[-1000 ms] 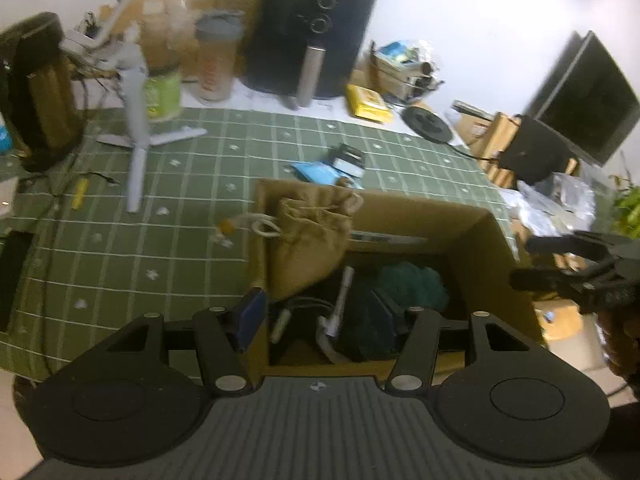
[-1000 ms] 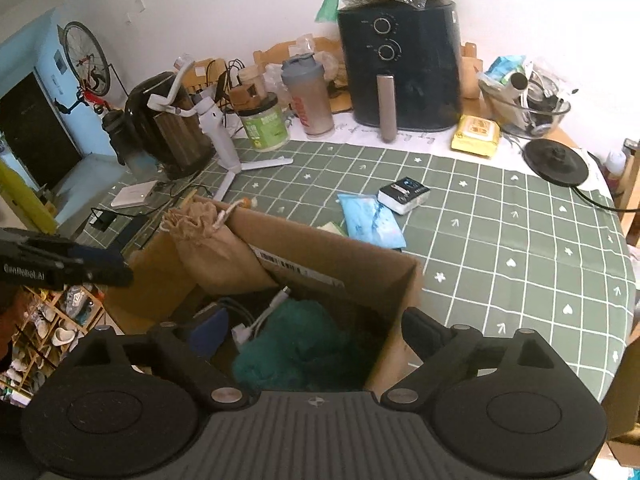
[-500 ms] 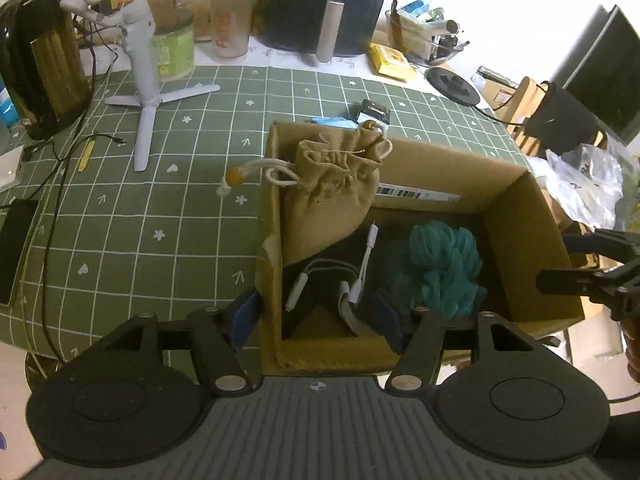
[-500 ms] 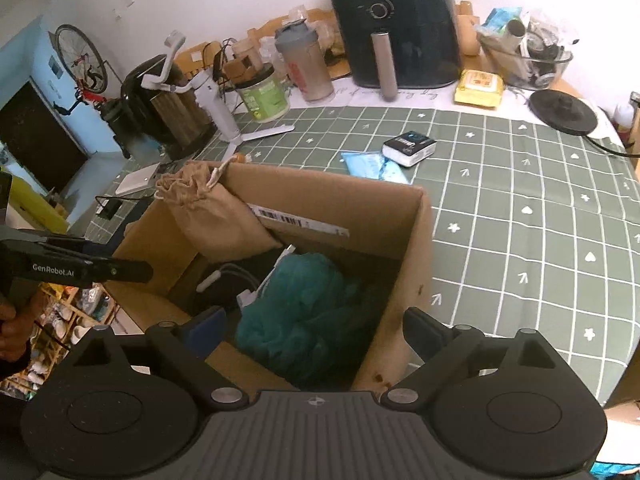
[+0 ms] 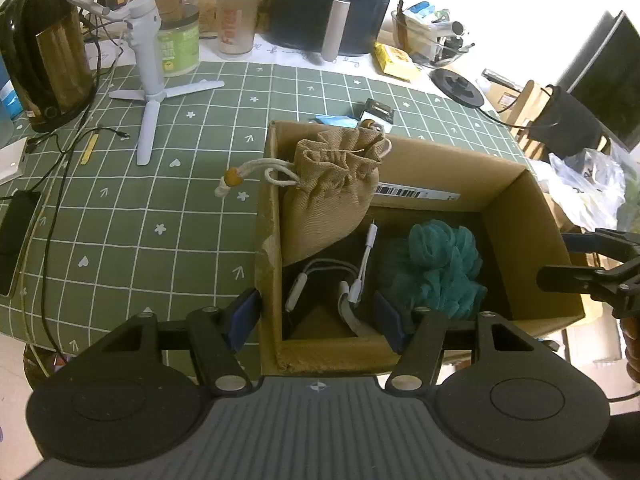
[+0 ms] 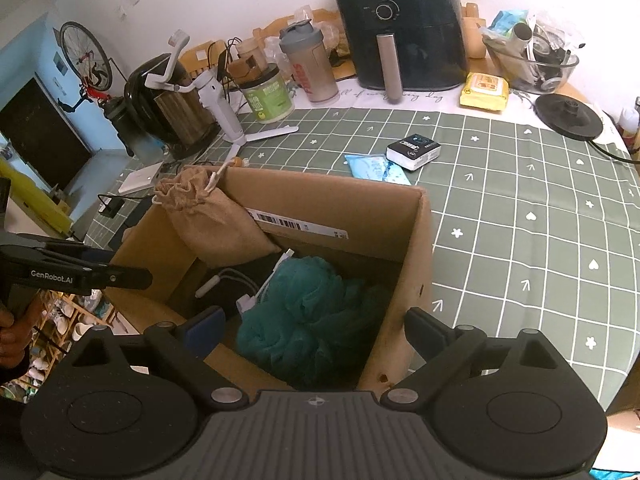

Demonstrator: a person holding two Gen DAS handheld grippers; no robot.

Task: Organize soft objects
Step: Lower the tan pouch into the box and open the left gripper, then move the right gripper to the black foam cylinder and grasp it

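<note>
An open cardboard box (image 5: pixel 508 196) stands on the green checked tablecloth (image 5: pixel 160 200). A tan drawstring bag (image 5: pixel 332 196) leans in its far left corner, its cord hanging over the rim. A teal mesh sponge (image 5: pixel 436 268) and white cables (image 5: pixel 360 276) lie on the bottom. My left gripper (image 5: pixel 316 318) is open above the near left corner, one finger outside the wall and one inside, touching nothing. My right gripper (image 6: pixel 314 330) stands wide open over the near right side, above the teal sponge (image 6: pixel 304 312), with the bag (image 6: pixel 212 220) beyond it.
Beyond the box lie a small black box (image 6: pixel 414 148) and a blue packet (image 6: pixel 374 166). A white tripod handle (image 5: pixel 148 76), a kettle (image 5: pixel 48 56), jars and a black air fryer (image 6: pixel 400 24) crowd the back. Cables (image 5: pixel 52 200) trail on the left.
Both views have tilted down and drawn back, so the box's inside shows more fully. The left jaws stand slightly wider. The bag, sponge and cables have stayed put.
</note>
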